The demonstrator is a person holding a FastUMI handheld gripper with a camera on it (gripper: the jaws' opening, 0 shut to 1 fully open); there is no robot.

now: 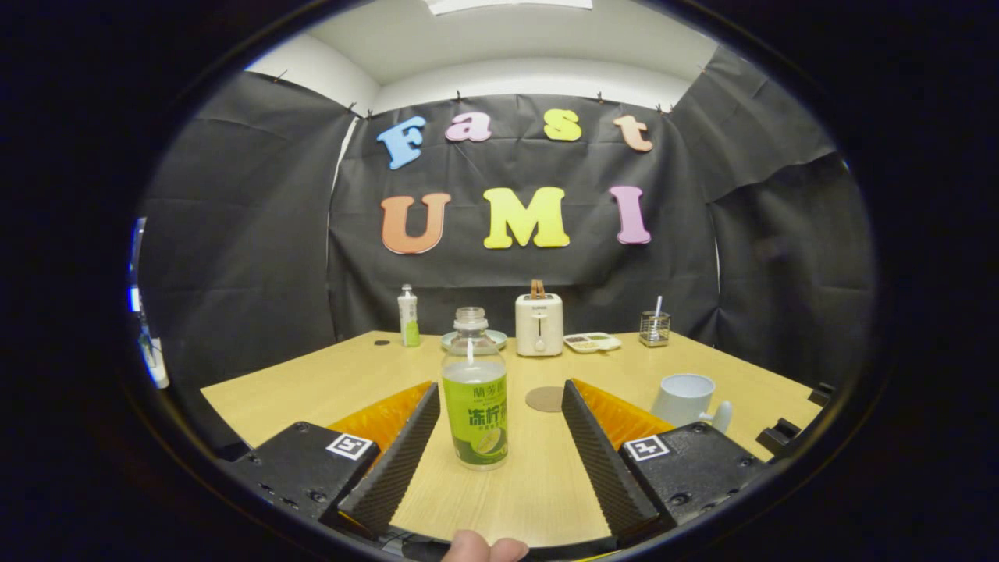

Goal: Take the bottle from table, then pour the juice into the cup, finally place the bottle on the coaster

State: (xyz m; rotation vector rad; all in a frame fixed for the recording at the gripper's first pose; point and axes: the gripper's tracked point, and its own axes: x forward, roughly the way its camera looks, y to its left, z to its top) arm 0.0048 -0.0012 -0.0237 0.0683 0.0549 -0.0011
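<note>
The claw (pixel 499 406) stood wide open with nothing in its grip, its two fingers spread to either side of the uncapped juice bottle (pixel 474 390), which stood upright on the wooden desk (pixel 312 382) between them without touching either. Just beyond the fingers lay the round brown coaster (pixel 545 399), and the pale mug (pixel 685 400) sat to the right beside the right finger. Farther back, near the black cloth wall, stood a small capped bottle (pixel 408 315), a plate (pixel 451 339), a white toaster (pixel 538 325), a tray (pixel 592 342) and a mesh holder (pixel 654 329); a fingertip (pixel 484 548) showed below the claw.
</note>
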